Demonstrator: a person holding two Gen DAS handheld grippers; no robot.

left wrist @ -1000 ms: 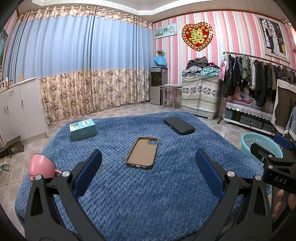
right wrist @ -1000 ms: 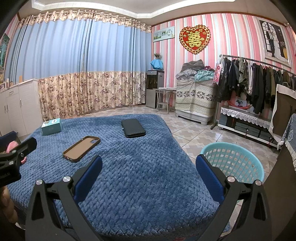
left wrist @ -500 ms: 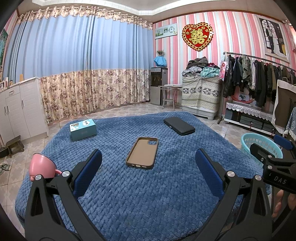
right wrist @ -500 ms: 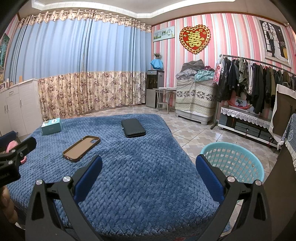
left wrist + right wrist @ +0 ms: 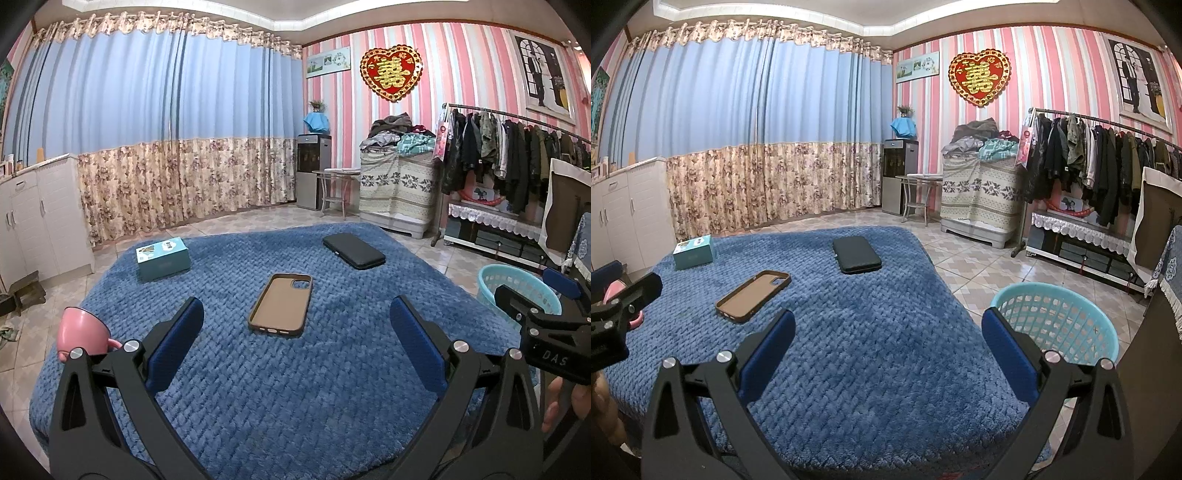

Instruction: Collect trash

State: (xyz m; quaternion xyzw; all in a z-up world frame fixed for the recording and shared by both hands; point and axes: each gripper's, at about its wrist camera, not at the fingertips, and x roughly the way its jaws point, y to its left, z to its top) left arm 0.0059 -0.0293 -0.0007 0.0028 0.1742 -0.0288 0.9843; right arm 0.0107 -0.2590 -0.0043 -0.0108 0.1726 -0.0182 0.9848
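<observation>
On the blue blanket lie a brown phone case, a black wallet case, a teal box and a pink cup at the left edge. My left gripper is open and empty, just short of the phone case. My right gripper is open and empty above the blanket's right part, with the phone case to its left, the black case ahead and the teal box far left. A light-blue laundry basket stands on the floor at the right.
The basket also shows in the left wrist view, behind my right gripper. White cabinets stand at the left. A clothes rack, a covered pile and a small table line the far right wall.
</observation>
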